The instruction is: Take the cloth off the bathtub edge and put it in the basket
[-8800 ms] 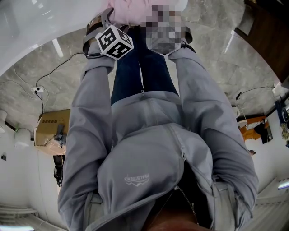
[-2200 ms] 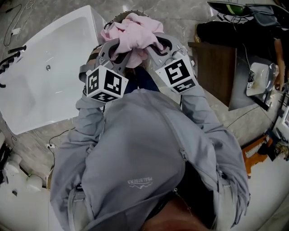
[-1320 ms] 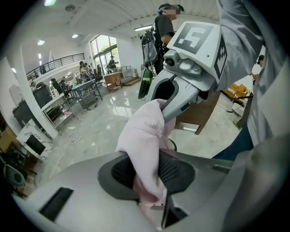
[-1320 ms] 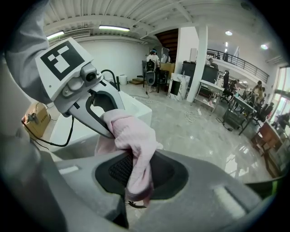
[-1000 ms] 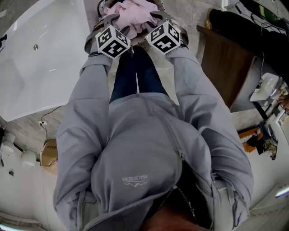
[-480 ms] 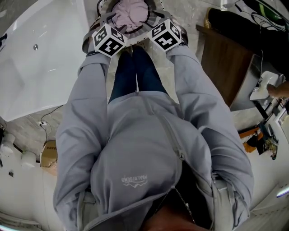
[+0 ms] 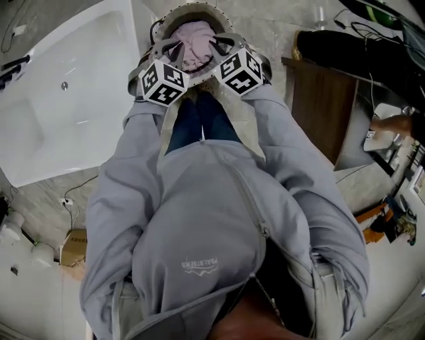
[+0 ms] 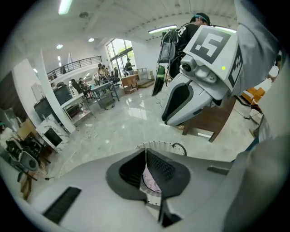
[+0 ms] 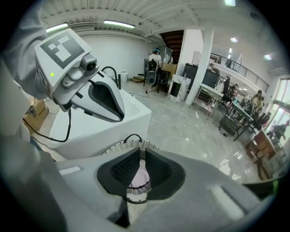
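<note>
The pink cloth (image 7: 196, 43) lies bunched inside the round wicker basket (image 7: 192, 10), on the floor beside the white bathtub (image 7: 60, 99). Both grippers hover just over the basket's near rim, side by side. My left gripper (image 7: 171, 48) is shut, and nothing is between its pads (image 8: 158, 165). My right gripper (image 7: 221, 45) is closing, its tips almost meeting, and it is empty too. Past each pair of jaws the cloth (image 8: 153, 182) (image 9: 138, 177) shows below in the basket (image 8: 156, 145) (image 9: 127, 146).
A dark wooden cabinet (image 7: 325, 113) stands right of the basket. The bathtub wall (image 9: 104, 131) rises close on the left. A cardboard box (image 7: 73, 246) and a cable lie on the marble floor behind me. Another person's hand (image 7: 398, 123) shows at far right.
The cloth, bunched between both grippers a second ago, has dropped into the basket. Both pairs of jaws have let go and come together empty above it.
</note>
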Available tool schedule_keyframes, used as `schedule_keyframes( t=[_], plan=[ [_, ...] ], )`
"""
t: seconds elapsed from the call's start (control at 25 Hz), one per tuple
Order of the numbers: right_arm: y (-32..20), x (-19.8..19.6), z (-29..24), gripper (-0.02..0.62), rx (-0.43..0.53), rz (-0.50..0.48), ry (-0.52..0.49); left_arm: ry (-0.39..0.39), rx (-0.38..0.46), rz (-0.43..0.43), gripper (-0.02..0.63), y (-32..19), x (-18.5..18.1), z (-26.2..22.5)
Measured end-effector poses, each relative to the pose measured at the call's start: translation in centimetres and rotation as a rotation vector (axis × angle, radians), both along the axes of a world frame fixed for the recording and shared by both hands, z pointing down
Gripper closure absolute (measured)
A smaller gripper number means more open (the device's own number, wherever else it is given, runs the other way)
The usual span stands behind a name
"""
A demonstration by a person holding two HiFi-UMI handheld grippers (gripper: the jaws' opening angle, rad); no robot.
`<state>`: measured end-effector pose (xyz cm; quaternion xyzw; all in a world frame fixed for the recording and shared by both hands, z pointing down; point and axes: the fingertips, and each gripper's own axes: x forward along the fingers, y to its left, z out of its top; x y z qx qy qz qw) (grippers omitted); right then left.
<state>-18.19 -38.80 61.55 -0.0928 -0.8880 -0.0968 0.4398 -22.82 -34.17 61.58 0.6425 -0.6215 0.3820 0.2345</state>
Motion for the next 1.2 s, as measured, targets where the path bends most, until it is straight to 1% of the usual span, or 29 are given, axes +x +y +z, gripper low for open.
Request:
schedule_keyframes(
  t=[0.12,0.32,0.44,0.56,0.64,0.72,0.84,1.0,1.2],
  plan=[
    [-0.3,-0.5,-3.7,0.591,0.018,0.019,-0.057,-0.022,0.065,-0.002,0.6,-0.4,0.0,-3.6],
    [-0.3,-1.0,-10.1,0.591,0.034,0.072,-0.174,-0.048,0.172,-0.025,0.601,-0.7,0.1,-9.7],
    [-0.2,-0.7,-14.2,0.591,0.036,0.127,-0.255,-0.046,0.233,-0.066,0.601,-0.1,0.4,-13.2],
    [-0.4,-0.6,-18.3,0.591,0.048,0.172,-0.345,-0.037,0.311,-0.113,0.601,0.1,0.4,-16.8],
    [-0.3,-0.6,-21.1,0.591,0.029,0.207,-0.416,-0.037,0.364,-0.142,0.601,0.3,0.2,-19.3],
    [-0.1,-0.3,-23.9,0.591,0.017,0.236,-0.49,-0.042,0.425,-0.167,0.601,0.5,0.1,-21.8],
    [0.2,0.3,-27.7,0.591,0.015,0.252,-0.591,-0.041,0.53,-0.211,0.601,1.0,-0.1,-25.6],
    [-0.4,1.4,-31.2,0.591,-0.019,0.303,-0.706,-0.014,0.662,-0.266,0.601,1.5,0.2,-30.0],
    [-0.8,2.6,-34.6,0.591,-0.016,0.352,-0.797,-0.054,0.794,-0.334,0.601,2.9,0.2,-34.3]
  ],
)
